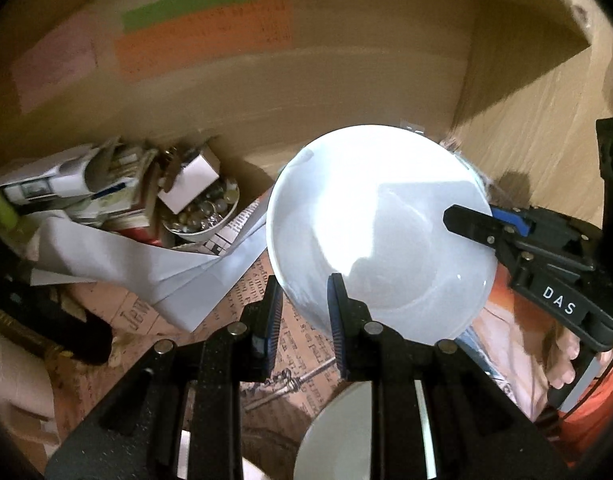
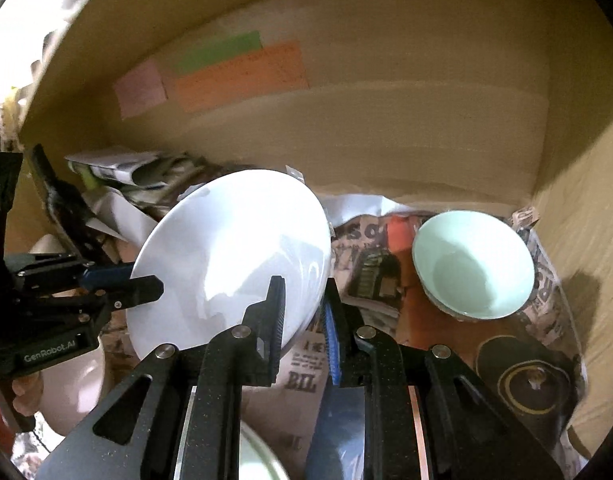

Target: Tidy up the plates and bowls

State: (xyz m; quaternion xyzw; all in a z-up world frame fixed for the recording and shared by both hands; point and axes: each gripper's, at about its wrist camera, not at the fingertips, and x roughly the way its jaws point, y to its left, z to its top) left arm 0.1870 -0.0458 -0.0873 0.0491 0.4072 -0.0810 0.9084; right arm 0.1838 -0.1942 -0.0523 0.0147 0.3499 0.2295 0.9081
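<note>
Inside the cardboard box (image 2: pixel 386 112), above the newspaper lining (image 2: pixel 306 372), the white plate (image 1: pixel 378 232) is held in the air, tilted, by both grippers at once. The left gripper (image 1: pixel 304 312) is clamped on the plate's near rim, and the right gripper (image 2: pixel 304 320) is clamped on the rim at the opposite side; each one shows also in the other's view, w/ one finger over the face of the plate.

For doing this step well, I judge both hands must travel together, at same speed and same tilt. If one goes ahead, the plate twists between the pads and can slip. Best to keep it away from the box walls and from the green bowl (image 2: pixel 472 264), which stands on the newspaper near the right corner, well apart from the plate. Put it down flat and let go only when it rests.

Materials: the plate is glazed ceramic, smooth, shiny, round, shallow, so the grip on it is poor. The bowl is also glazed, pale green inside, deep w/ curved wall. The pads are ribbed, blue. The box is matte brown cardboard w/ coloured paper notes (image 2: pixel 242 76) on the back wall. At the left lie loose white papers (image 1: pixel 146 264) and a small dish of bits (image 1: pixel 204 216).
</note>
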